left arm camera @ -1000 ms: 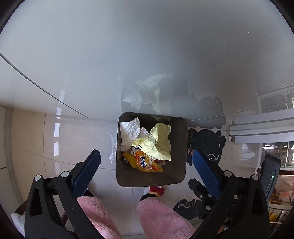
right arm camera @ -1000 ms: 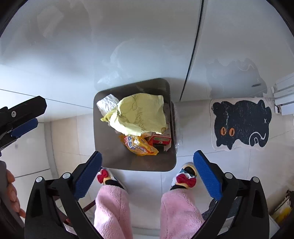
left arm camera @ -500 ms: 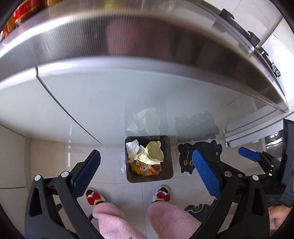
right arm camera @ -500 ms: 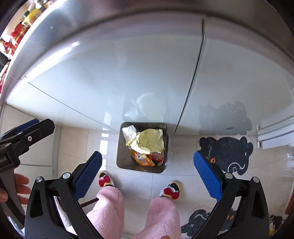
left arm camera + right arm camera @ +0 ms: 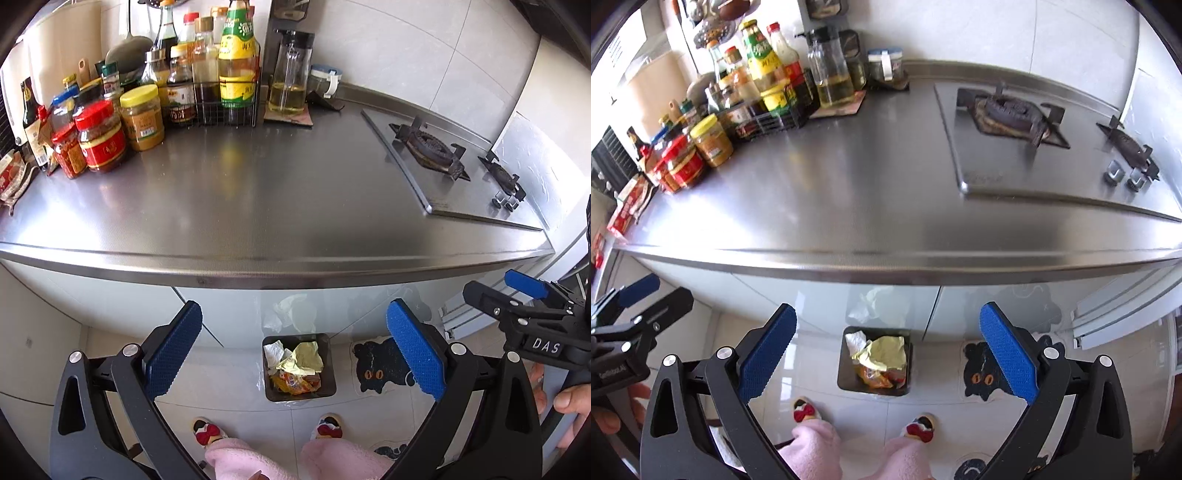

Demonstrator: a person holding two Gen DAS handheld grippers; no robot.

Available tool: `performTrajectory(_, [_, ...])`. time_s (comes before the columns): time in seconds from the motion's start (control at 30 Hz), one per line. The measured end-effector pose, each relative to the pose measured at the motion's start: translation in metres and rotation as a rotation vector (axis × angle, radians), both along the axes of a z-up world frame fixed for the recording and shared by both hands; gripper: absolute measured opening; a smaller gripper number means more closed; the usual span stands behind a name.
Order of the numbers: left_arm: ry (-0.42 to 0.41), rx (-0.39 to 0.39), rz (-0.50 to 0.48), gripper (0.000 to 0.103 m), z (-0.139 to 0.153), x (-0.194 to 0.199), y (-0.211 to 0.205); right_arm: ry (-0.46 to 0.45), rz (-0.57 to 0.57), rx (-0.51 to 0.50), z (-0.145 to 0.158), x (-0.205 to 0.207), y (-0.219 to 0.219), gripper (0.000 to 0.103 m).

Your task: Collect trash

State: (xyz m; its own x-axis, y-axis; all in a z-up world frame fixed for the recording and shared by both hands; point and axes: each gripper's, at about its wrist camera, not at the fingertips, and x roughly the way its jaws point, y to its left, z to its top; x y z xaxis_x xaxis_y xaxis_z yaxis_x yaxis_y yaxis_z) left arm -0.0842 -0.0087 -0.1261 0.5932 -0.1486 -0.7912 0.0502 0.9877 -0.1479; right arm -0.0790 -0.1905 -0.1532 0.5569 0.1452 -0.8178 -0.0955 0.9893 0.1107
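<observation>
Both your left gripper [image 5: 293, 349] and right gripper [image 5: 888, 349] hang spread and empty, the filled trash bin [image 5: 299, 369] on the floor far below and between them, worktop [image 5: 258, 206] ahead.

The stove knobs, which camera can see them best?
The right wrist view. The two stove knobs sit clear at the cooktop's near right corner, round tops facing the camera. In the left wrist view the knobs are there too, but smaller, squeezed toward the picture's edge.
</observation>
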Motion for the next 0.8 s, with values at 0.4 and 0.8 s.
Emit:
performTrajectory(0.4, [-0.163, 0.007, 0.044, 0.095, 0.081, -0.018, 0.012, -0.149, -0.036, -0.033, 0.077, -0.019, 0.003, 0.100])
performTrajectory(0.8, [-0.280, 0.059, 0.083, 0.095, 0.124, -0.034, 0.018, -0.256, -0.049, -0.030, 0.118, -0.033, 0.009, 0.100])
